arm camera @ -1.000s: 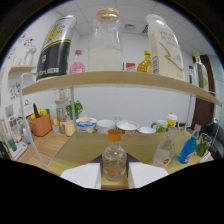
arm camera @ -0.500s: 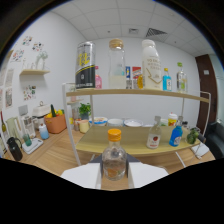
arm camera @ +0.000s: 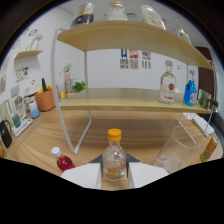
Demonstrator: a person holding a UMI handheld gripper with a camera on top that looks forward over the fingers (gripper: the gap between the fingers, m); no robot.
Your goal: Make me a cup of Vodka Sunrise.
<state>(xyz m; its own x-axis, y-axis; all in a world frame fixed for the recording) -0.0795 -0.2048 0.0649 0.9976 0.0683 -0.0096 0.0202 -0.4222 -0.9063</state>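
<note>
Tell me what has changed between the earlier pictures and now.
The gripper has carried the small orange-capped bottle back from the shelf unit and down toward the wooden table. The shelf now sits farther off and higher, and a clear glass and a small red bottle have come into view beside the fingers. Unchanged: the fingers stay shut on the orange-capped bottle, which remains upright.

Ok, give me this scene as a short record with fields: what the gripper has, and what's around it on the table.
gripper: shut on small bottle
small bottle: clear glass, yellow cap, upright between the fingers
red bottle: left of the fingers, white cap
clear glass: right of the fingers, on the table
shelf rack: beyond, white-framed, bottles on it
</note>
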